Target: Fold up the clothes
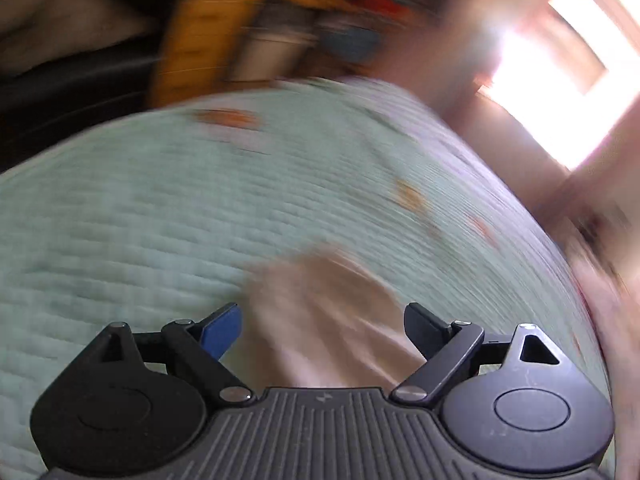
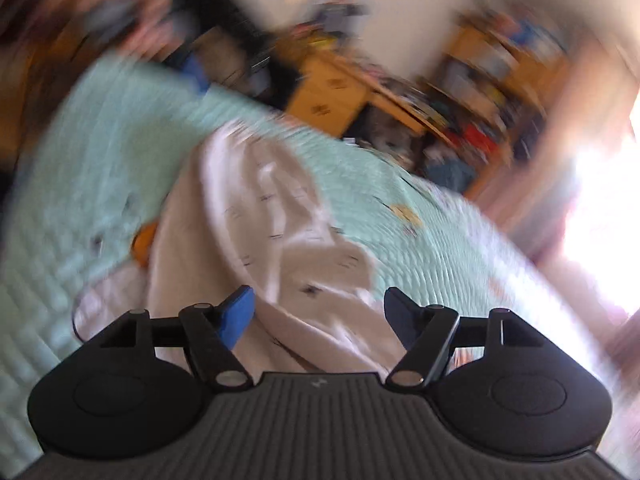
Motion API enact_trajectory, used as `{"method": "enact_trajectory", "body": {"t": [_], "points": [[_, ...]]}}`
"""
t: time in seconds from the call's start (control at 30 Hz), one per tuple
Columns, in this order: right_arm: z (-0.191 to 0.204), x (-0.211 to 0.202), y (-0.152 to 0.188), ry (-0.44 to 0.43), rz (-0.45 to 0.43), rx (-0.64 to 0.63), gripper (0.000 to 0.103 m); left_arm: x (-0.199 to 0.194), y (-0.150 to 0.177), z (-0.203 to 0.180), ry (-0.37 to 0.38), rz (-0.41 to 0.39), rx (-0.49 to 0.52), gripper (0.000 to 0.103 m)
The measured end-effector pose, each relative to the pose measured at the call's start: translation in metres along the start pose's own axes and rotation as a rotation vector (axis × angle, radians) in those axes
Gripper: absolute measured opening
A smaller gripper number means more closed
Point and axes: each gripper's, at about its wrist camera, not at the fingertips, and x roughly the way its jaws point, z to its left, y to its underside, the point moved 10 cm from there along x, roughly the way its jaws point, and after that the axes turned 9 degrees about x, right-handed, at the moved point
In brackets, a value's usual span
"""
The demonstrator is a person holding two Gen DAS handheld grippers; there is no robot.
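Both views are blurred by motion. A pale pinkish-white garment with small dark marks lies crumpled on a mint-green quilted bedspread. My right gripper hangs open just above the garment's near part, with nothing between its fingers. In the left wrist view a part of the same pale garment lies on the bedspread right in front of my left gripper. That gripper is open too, and the cloth shows between its spread fingers, held by neither.
Wooden shelves and a desk full of coloured items stand beyond the bed. A bright window glares at the right. An orange patch shows beside the garment. The bed's far edge drops off toward dark furniture.
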Motion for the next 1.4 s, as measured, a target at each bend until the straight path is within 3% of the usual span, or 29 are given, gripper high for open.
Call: {"method": "enact_trajectory", "body": {"t": [0.1, 0.23, 0.3, 0.37, 0.53, 0.83, 1.13, 1.2, 1.23, 1.27, 1.3, 1.4], "points": [[-0.097, -0.016, 0.013, 0.074, 0.017, 0.287, 0.073, 0.011, 0.033, -0.071, 0.179, 0.064, 0.135, 0.09], [-0.231, -0.024, 0.039, 0.17, 0.031, 0.67, 0.073, 0.04, 0.074, -0.133, 0.238, 0.162, 0.265, 0.09], [-0.279, -0.018, 0.047, 0.187, 0.036, 0.787, 0.073, 0.055, 0.09, -0.149, 0.23, 0.208, 0.3, 0.09], [-0.308, -0.002, 0.048, 0.182, 0.064, 0.732, 0.073, 0.064, 0.102, -0.158, 0.239, 0.231, 0.316, 0.09], [-0.363, 0.037, 0.061, 0.178, 0.159, 0.451, 0.073, 0.07, 0.115, -0.157, 0.254, 0.242, 0.351, 0.09], [-0.384, 0.106, 0.11, -0.026, 0.335, 0.347, 0.073, 0.074, 0.12, -0.152, 0.372, 0.26, 0.278, 0.091], [-0.399, 0.121, 0.128, -0.222, 0.342, 0.444, 0.072, 0.093, 0.118, -0.156, 0.381, 0.287, 0.208, 0.093], [-0.403, 0.119, 0.127, -0.235, 0.347, 0.462, 0.052, 0.095, 0.118, -0.157, 0.374, 0.286, 0.207, 0.094], [-0.407, 0.118, 0.127, -0.227, 0.349, 0.474, 0.028, 0.095, 0.117, -0.158, 0.369, 0.284, 0.208, 0.094], [-0.404, 0.115, 0.124, -0.223, 0.342, 0.472, 0.015, 0.094, 0.117, -0.159, 0.363, 0.282, 0.21, 0.094], [-0.401, 0.112, 0.122, -0.22, 0.334, 0.468, 0.009, 0.093, 0.117, -0.159, 0.357, 0.279, 0.211, 0.094], [-0.39, 0.103, 0.114, -0.21, 0.31, 0.458, 0.008, 0.09, 0.116, -0.16, 0.34, 0.272, 0.216, 0.094]]}}
